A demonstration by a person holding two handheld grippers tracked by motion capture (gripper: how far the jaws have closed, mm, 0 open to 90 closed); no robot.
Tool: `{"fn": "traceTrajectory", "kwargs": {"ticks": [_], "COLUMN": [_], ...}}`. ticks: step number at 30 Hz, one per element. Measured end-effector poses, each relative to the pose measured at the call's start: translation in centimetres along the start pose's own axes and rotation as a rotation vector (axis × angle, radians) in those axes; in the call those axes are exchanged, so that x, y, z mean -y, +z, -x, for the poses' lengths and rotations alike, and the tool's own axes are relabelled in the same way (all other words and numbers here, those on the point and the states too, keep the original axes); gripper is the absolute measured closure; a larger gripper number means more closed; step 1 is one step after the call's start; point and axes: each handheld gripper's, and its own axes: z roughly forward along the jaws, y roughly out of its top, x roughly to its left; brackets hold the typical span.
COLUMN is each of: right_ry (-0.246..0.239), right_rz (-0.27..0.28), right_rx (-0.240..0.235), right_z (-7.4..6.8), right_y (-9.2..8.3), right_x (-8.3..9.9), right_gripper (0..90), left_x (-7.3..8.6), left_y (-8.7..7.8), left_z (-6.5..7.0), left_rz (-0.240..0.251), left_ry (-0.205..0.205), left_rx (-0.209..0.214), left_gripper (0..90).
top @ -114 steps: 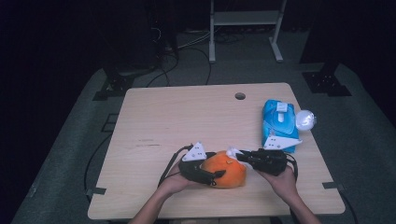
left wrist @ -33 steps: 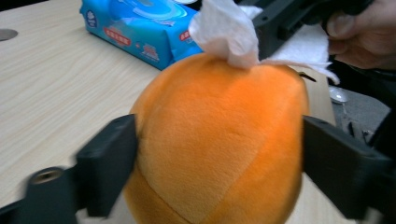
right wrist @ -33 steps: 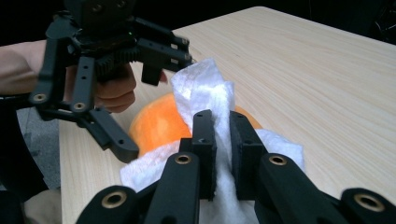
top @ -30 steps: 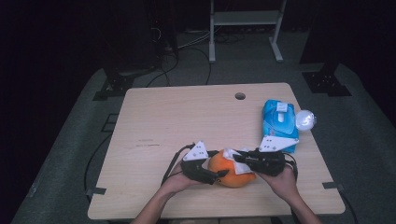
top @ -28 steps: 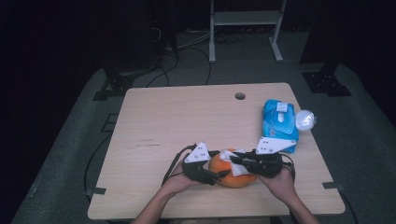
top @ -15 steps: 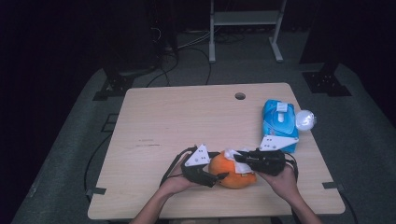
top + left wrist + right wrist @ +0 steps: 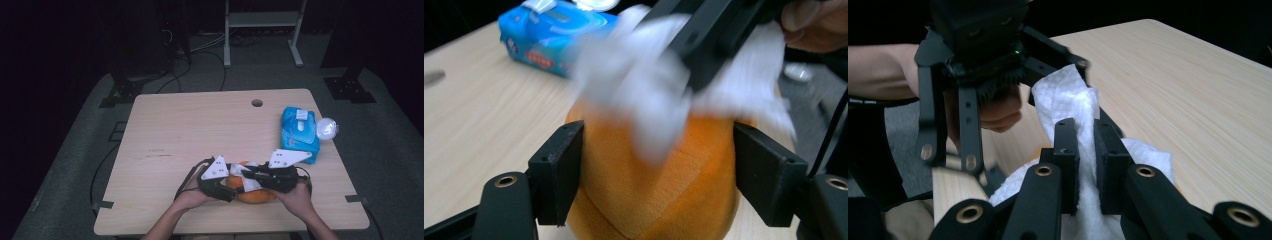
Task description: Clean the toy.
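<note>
Orange plush toy (image 7: 659,185) sits at the near edge of the table (image 7: 190,130), gripped on both sides by the left gripper (image 7: 659,175), whose pads press its flanks. On top of the toy lies a white wipe (image 7: 1068,100), pinched by the nearly closed right gripper (image 7: 1086,150). Farther off, near the right edge, rests a blue wipe pack (image 7: 299,131).
</note>
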Motion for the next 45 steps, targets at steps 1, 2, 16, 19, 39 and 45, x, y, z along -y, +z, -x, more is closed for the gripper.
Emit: {"fn": "traceTrajectory", "kwargs": {"ticks": [1, 2, 16, 19, 39, 45], "right_ry": [-0.008, -0.010, 0.095, 0.075, 0.105, 0.147], "right_rz": [-0.006, -0.009, 0.008, 0.003, 0.004, 0.015], "right_rx": [-0.002, -0.001, 0.011, 0.008, 0.031, 0.032], "right_z": [-0.2, -0.2, 2.2, 1.8, 2.9, 3.7], "right_y": [0.2, 0.4, -0.6, 0.1, -0.4, -0.7], "right_x": [-0.1, -0.1, 1.9, 1.6, 2.5, 2.7], "right_gripper": [81.4, 81.5, 81.4, 81.3, 80.8, 80.9], "left_x": [0.0, 0.1, 0.8, 1.1, 1.5, 2.0], "left_y": [0.0, -0.1, -0.5, -0.5, -0.5, -1.0], "left_z": [0.1, 0.0, -1.6, -1.7, -2.6, -3.3], "left_rz": [-0.007, -0.009, 0.023, 0.001, 0.015, -0.006], "left_ry": [0.009, 0.003, -0.125, -0.114, -0.156, -0.232], "left_rx": [-0.001, -0.001, 0.059, 0.050, 0.032, -0.022], "left_gripper": [26.5, 26.4, 11.7, 17.7, 17.4, 29.1]}}
